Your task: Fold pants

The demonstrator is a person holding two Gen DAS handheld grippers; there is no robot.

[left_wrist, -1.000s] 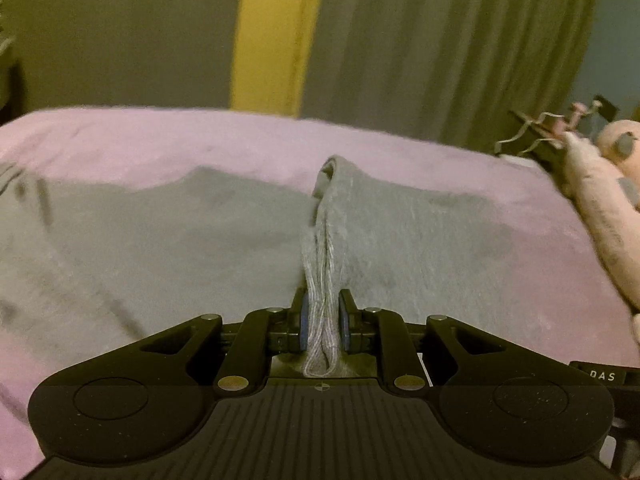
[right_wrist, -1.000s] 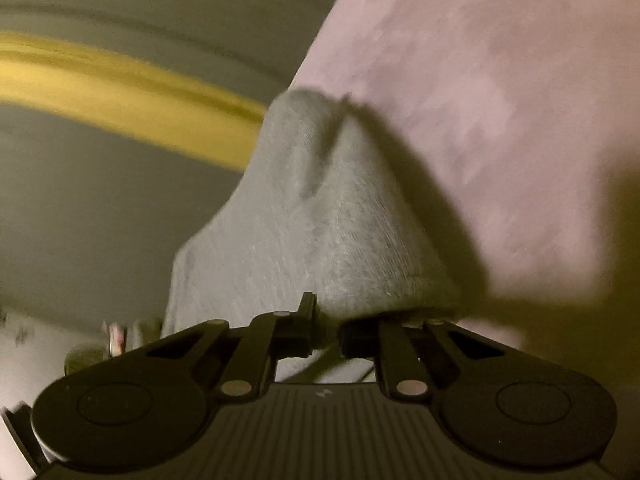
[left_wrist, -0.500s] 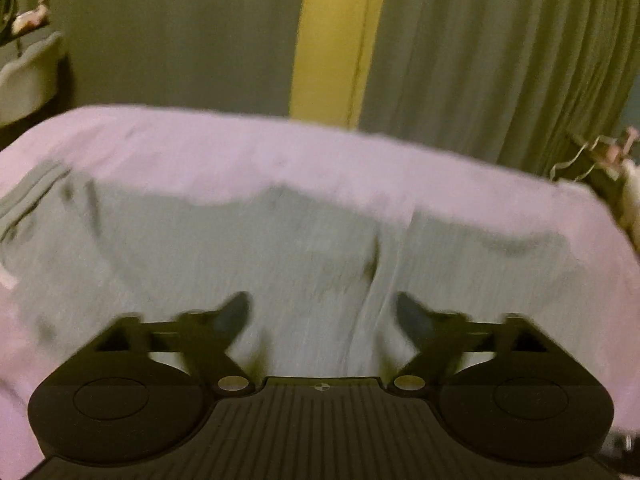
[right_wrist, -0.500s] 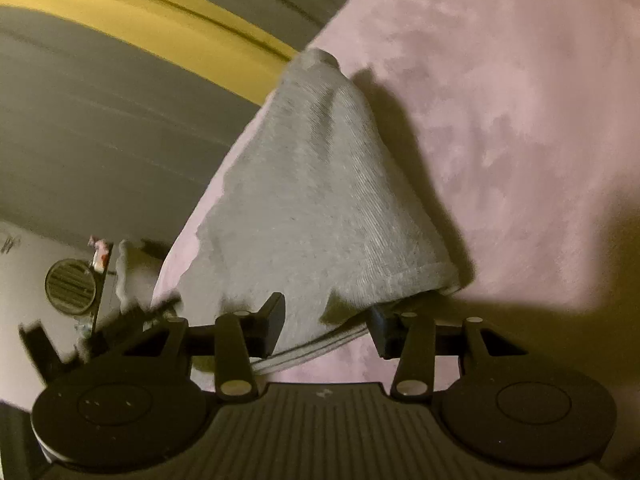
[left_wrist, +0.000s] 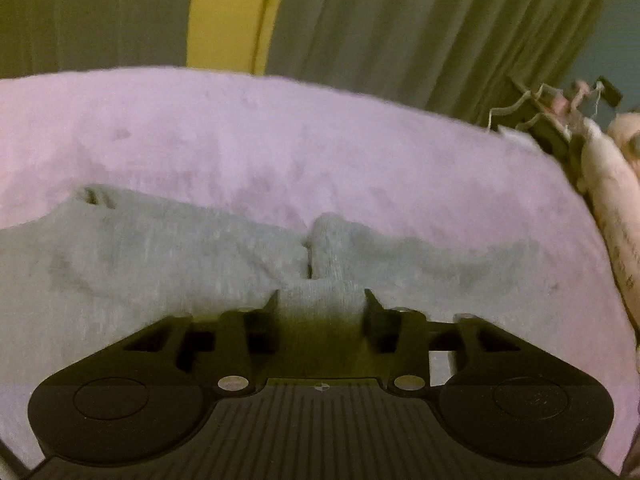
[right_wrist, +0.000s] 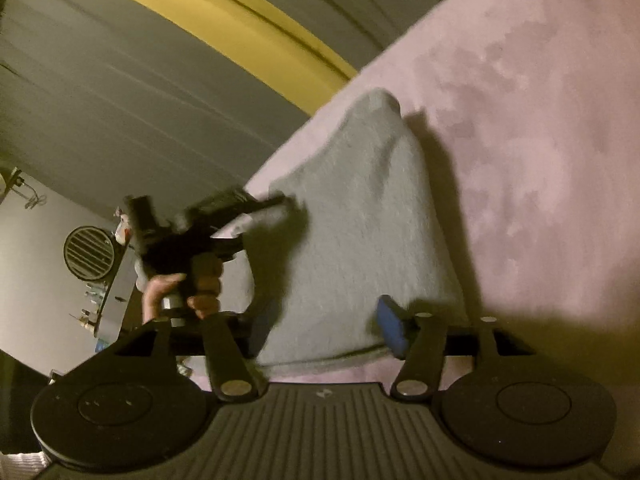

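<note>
Both tools released pants [right_wrist: 360,240]; left tool [left_wrist: 320,304] closing again.

Left wrist view: grey knit pants [left_wrist: 168,256] lie spread across a pink fleece blanket [left_wrist: 320,140] covering the bed, with a raised ridge of cloth bunched near the middle. The black two-finger left gripper [left_wrist: 320,302] has that ridge between its jaws, which are closing; contact of the pads with the cloth cannot be confirmed through the blur. Background: olive-grey pleated curtains [left_wrist: 420,28] with a yellow vertical strip [left_wrist: 228,16] between them, and a pale pink plush toy [left_wrist: 616,208] at the bed's right edge.
</note>
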